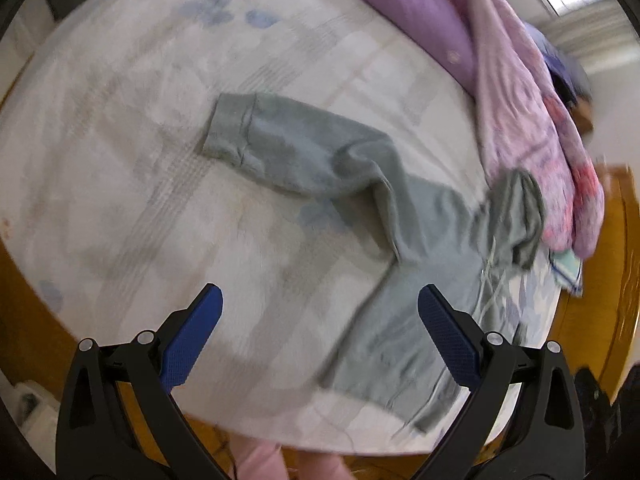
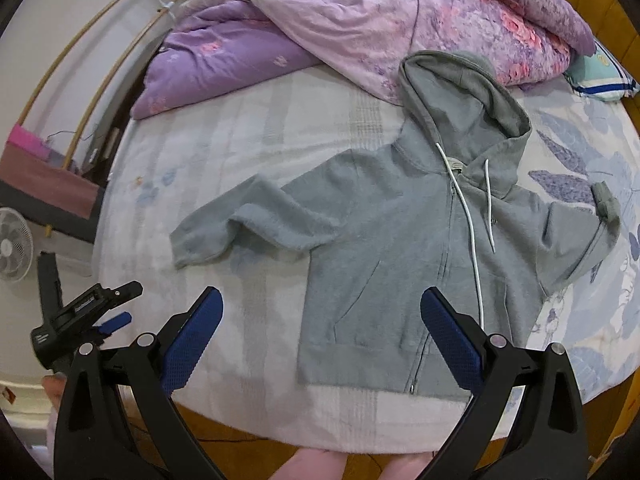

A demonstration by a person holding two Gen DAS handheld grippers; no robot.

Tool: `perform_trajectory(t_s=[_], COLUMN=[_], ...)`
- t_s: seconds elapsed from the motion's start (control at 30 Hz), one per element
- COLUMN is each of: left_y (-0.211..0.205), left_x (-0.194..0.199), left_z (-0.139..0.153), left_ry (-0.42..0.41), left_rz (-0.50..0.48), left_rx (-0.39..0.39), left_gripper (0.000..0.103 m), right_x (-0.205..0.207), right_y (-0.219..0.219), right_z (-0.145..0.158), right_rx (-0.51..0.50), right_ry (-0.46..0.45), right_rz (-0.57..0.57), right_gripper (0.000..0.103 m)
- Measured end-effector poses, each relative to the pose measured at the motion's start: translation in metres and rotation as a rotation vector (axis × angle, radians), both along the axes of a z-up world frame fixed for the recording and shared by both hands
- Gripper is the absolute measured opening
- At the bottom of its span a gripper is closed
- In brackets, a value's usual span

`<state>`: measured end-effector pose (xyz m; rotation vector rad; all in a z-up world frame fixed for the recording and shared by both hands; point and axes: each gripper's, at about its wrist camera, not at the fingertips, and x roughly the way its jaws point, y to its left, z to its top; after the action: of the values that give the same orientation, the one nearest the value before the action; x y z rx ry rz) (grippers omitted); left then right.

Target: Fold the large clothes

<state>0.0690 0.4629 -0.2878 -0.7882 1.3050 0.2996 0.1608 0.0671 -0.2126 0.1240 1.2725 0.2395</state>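
Bed (image 2: 240, 152): pale patterned sheet, a purple floral quilt (image 2: 400, 20) heaped along its far side. Grey zip hoodie (image 2: 380, 240) lies front-up, flat on the sheet, hood touching the quilt, sleeves spread outward. Right gripper (image 2: 320, 300) hangs above the hem, blue fingers wide apart, holding nothing. Left gripper (image 1: 320, 300) likewise spread wide and empty, over one sleeve (image 1: 280, 140).

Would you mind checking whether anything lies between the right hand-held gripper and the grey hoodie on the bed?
Nothing visible does. The right hand-held gripper hangs open above the hoodie, with only bare bedsheet around; the purple quilt lies beyond the hood.
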Motion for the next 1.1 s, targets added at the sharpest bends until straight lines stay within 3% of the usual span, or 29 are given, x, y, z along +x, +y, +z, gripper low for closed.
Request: perform_trajectory(t_s=[0.17, 0.27, 0.7, 0.73, 0.8, 0.87, 0.9, 0.93, 0.97, 1.03, 1.1], left_y=[0.037, 0.052, 0.107, 0.107, 0.106, 0.106, 0.108, 0.109, 0.111, 0.113, 0.121], left_x=[0.028, 0.040, 0.044, 0.044, 0.046, 0.049, 0.050, 0.050, 0.052, 0.057, 0.059], left_z=[-0.080, -0.112, -0.197, -0.198, -0.192, -0.189, -0.185, -0.180, -0.176, -0.165, -0.145], left_ry=[0.093, 0.096, 0.033, 0.039, 0.066, 0.111, 0.099, 0.071, 0.066, 0.071, 0.071], left_rz=[0.080, 0.120, 0.399, 0.414, 0.415, 0.373, 0.349, 0.327, 0.311, 0.276, 0.240], left_rx=[0.004, 0.005, -0.062, -0.045, 0.033, 0.090, 0.102, 0.112, 0.126, 0.180, 0.291], left_gripper=[0.098, 0.098, 0.094, 0.091, 0.067, 0.051, 0.044, 0.025, 0.018, 0.016, 0.016], right_x=[0.037, 0.054, 0.107, 0.110, 0.113, 0.118, 0.119, 0.121, 0.123, 0.124, 0.125], right_y=[0.011, 0.016, 0.036, 0.039, 0.045, 0.048, 0.050, 0.053, 0.055, 0.058, 0.058], right_z=[-0.040, -0.064, -0.165, -0.170, -0.176, -0.179, -0.181, -0.182, -0.182, -0.183, -0.184], right_rx=[-0.044, -0.068, -0.106, -0.116, -0.121, -0.100, -0.089, -0.086, -0.089, -0.092, -0.097], right_ry=[0.016, 0.027, 0.112, 0.112, 0.125, 0.129, 0.131, 0.129, 0.124, 0.117, 0.118], right_rz=[0.020, 0.040, 0.071, 0.076, 0.075, 0.074, 0.078, 0.083, 0.093, 0.111, 0.123], right_gripper=[0.095, 0.095, 0.094, 0.092, 0.086, 0.082, 0.078, 0.073, 0.071, 0.058, 0.044])
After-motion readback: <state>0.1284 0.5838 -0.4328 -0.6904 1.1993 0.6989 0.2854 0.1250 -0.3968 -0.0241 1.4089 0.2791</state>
